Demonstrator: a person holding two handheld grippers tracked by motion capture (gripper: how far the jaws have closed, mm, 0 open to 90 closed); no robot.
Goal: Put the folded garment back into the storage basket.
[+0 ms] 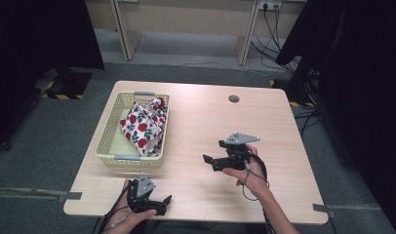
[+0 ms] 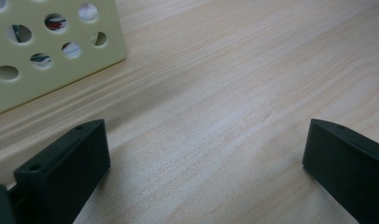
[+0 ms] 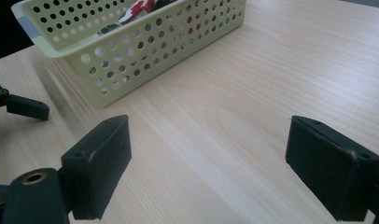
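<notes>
The left tongs (image 1: 159,202) rest low at the near edge of the table (image 1: 264,126), jaws apart and empty. The right tongs (image 1: 210,162), also apart and empty, point toward the basket (image 1: 108,139) lying just beyond both. The strawberry-print cloth (image 1: 143,124) is bunched inside it. This looks like an approach: next, reach over the rim and pinch a fold.

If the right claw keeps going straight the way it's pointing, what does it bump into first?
Probably the yellow basket. The right claw is open and aims across bare table toward its side wall, though it's hard to judge how far away it is.
</notes>
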